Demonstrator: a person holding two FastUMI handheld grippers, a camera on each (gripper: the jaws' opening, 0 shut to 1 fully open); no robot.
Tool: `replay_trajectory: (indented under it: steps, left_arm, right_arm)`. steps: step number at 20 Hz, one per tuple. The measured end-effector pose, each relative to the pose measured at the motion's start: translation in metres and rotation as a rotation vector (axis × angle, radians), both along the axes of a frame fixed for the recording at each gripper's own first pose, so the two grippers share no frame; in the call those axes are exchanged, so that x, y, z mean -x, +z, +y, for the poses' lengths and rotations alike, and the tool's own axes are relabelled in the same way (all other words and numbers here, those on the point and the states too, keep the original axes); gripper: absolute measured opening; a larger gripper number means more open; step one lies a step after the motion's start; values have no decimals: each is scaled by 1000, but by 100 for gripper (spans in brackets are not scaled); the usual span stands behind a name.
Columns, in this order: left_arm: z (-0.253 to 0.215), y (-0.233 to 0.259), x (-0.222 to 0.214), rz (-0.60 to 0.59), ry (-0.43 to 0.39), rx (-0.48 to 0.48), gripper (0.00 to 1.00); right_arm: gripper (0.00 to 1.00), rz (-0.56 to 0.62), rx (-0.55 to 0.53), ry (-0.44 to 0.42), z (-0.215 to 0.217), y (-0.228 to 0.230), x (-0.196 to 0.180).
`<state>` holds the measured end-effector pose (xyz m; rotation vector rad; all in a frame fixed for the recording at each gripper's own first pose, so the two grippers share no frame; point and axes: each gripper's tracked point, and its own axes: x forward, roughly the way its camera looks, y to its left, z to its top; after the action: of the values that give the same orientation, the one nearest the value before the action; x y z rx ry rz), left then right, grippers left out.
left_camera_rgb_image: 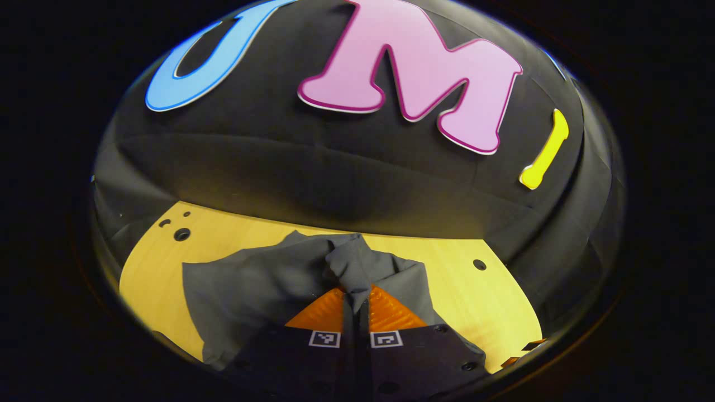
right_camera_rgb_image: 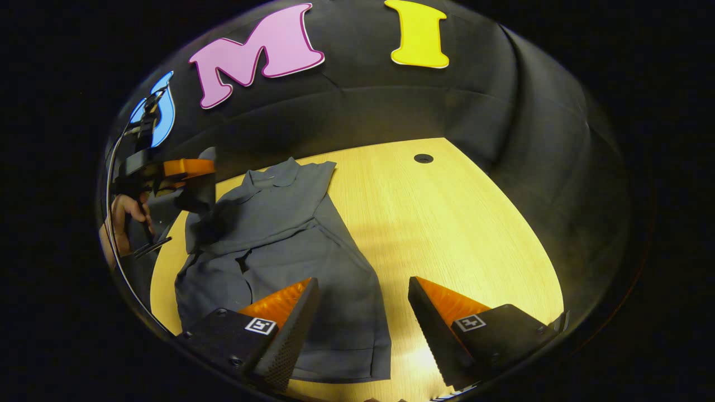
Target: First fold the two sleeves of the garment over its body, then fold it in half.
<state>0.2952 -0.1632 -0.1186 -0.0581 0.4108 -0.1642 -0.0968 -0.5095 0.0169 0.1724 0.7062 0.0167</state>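
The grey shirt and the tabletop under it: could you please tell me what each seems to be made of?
The grey shirt looks like thin woven cloth, matte: it drapes, creases and bunches softly. The tabletop looks like pale wood or wood-look laminate, smooth with a slight sheen: fine straight grain lines and a soft glare near the front edge.

A pale wooden desk (right_camera_rgb_image: 447, 223) carried the things, its top pierced by round holes (right_camera_rgb_image: 423, 158) near the far edge. A grey garment (right_camera_rgb_image: 290, 234) lay directly on it, collar toward the far side, hem toward the near edge, toward the desk's left part in the right gripper view.
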Motion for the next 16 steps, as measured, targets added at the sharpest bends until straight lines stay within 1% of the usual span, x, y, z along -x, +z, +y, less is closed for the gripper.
replay_trajectory:
  steps: [5,7,9,12,15,16]
  left_arm:
    - [-49,-30,-17,39,-83,-20,6]
    - [-69,-45,-17,66,-124,-31,6]
    - [-83,-59,-18,92,-147,-53,7]
    - [-99,-79,-19,111,-157,-118,12]
    - [-115,-92,-23,114,-160,-132,16]
    - [-116,-93,-22,109,-157,-154,23]
  right_arm:
    - [99,25,-15,24,4,-11,1]
    - [99,34,-14,32,5,-14,0]
    - [99,45,-18,33,6,-17,1]
    - [99,59,-9,29,4,-22,-1]
    - [99,80,-16,36,6,-27,-1]
    - [99,84,-18,37,7,-28,-2]
